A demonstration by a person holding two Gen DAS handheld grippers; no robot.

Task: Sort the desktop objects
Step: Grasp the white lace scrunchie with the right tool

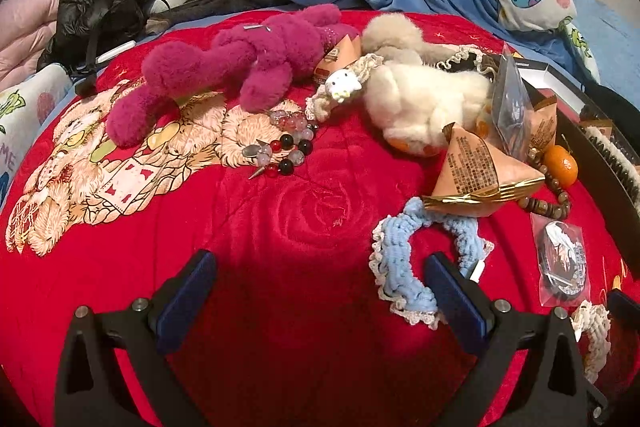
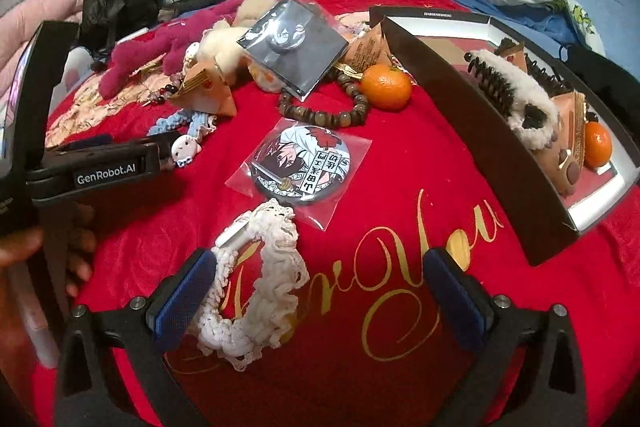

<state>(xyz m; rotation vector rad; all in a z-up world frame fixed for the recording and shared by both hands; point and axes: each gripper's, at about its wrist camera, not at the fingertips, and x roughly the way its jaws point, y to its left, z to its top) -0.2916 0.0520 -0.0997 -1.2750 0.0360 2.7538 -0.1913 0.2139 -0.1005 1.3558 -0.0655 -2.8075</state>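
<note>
Red plush blanket point(image 2: 400, 155), gold script "You"; L gripper point(image 1: 320, 291) jaws apart, empty, body marked "GenRobot.AI"; R gripper point(image 2: 320, 291) jaws apart, white crochet lace scrunchie point(image 2: 256, 279) touching its left pad; round anime badge in clear sleeve point(image 2: 300, 163) at 12 o'clock of scrunchie; black-walled tray point(image 2: 472, 103) at 2 o'clock

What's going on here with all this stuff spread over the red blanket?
A person is sorting small items on a red blanket with a handheld gripper in each hand. Both are open and holding nothing. The right gripper sits low over a white lace scrunchie; the left gripper is beside a blue scrunchie. A box on the right already holds a fuzzy hair claw and an orange. Plush toys, beads and badges are unsorted.
</note>
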